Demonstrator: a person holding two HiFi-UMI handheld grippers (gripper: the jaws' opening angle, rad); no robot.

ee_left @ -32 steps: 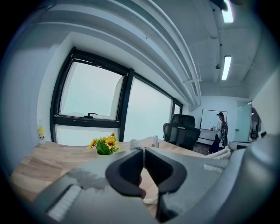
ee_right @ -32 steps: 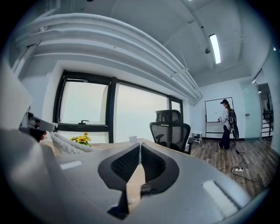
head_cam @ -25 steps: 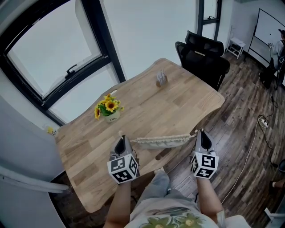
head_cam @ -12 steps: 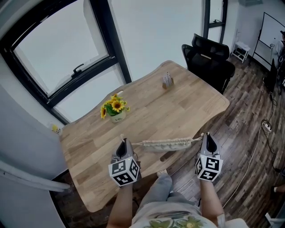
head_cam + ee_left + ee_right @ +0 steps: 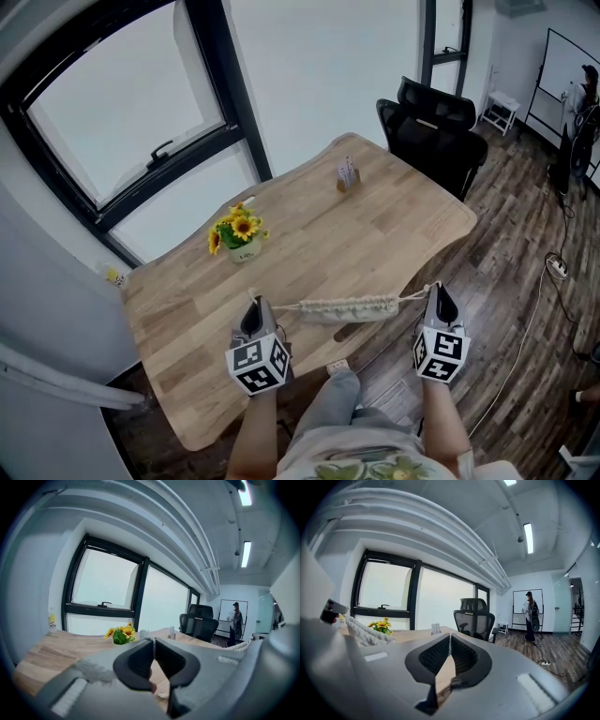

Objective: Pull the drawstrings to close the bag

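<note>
Bag (image 5: 342, 307) is stretched in a bunched line between the two grippers, over the near edge of the counter (image 5: 309, 246). The left gripper (image 5: 253, 307) and right gripper (image 5: 439, 292) each have their fingers (image 5: 136, 662) squeezed tight on a string (image 5: 284, 306) at the bag's ends. Farther back are flowers (image 5: 236, 230), then a black chair (image 5: 436, 117).

The head view looks steeply down on the table (image 5: 375, 225), which both gripper views (riding low) face across.

Woven rough cloth bag (image 5: 342, 307); matt pale wood table (image 5: 309, 234); dark wood plank floor (image 5: 506, 281).
</note>
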